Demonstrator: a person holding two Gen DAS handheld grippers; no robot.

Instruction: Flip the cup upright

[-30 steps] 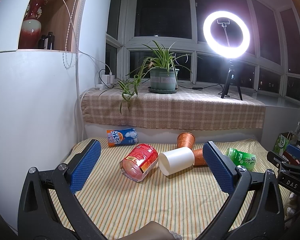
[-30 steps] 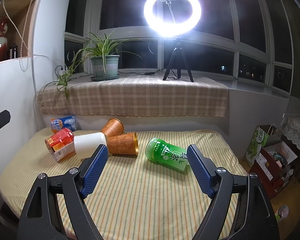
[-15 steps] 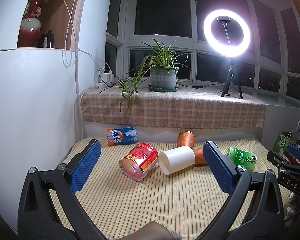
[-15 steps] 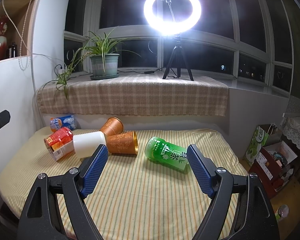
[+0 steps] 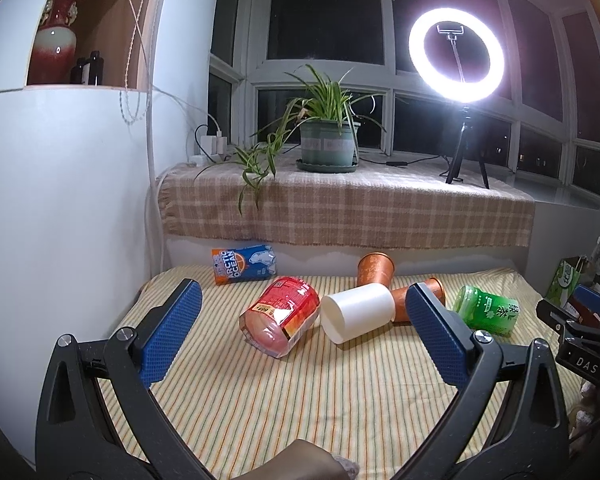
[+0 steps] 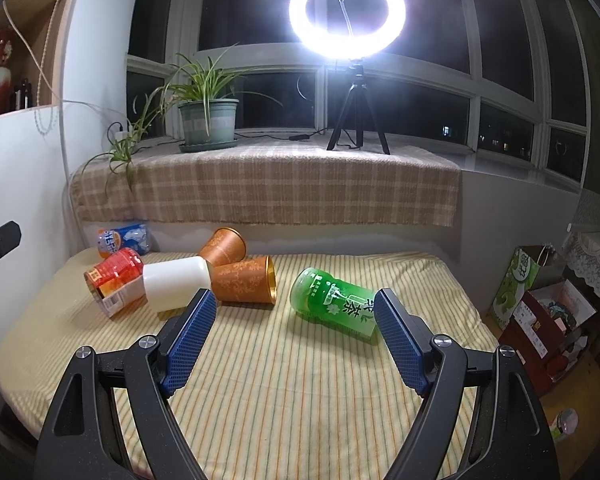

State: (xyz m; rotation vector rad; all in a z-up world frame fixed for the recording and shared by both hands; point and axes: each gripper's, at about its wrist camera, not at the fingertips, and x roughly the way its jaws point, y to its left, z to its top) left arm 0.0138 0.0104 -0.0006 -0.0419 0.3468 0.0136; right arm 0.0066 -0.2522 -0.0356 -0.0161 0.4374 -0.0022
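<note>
Left wrist view: left gripper (image 5: 298,332) spread wide, empty. Toppled white plastic cup (image 5: 358,311) straight ahead, on its side, long axis slanting toward far right, touching red snack tub (image 5: 280,316).

Right wrist view: right gripper (image 6: 294,336) likewise apart, empty. Same cup (image 6: 176,282) off to far left; green tea bottle (image 6: 336,306) nearer. Probably a left-hand reach. Striped yellow cloth (image 6: 284,376) underneath; ring lamp (image 6: 346,10) on sill.

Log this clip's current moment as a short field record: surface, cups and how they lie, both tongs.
surface: striped cloth
white cup: on its side, touching the red cup
copper cups: two, one on its side
green cup: on its side, apart
blue can: lying by the back wall
left tongs: open, empty
right tongs: open, empty
upright cups: none
</note>
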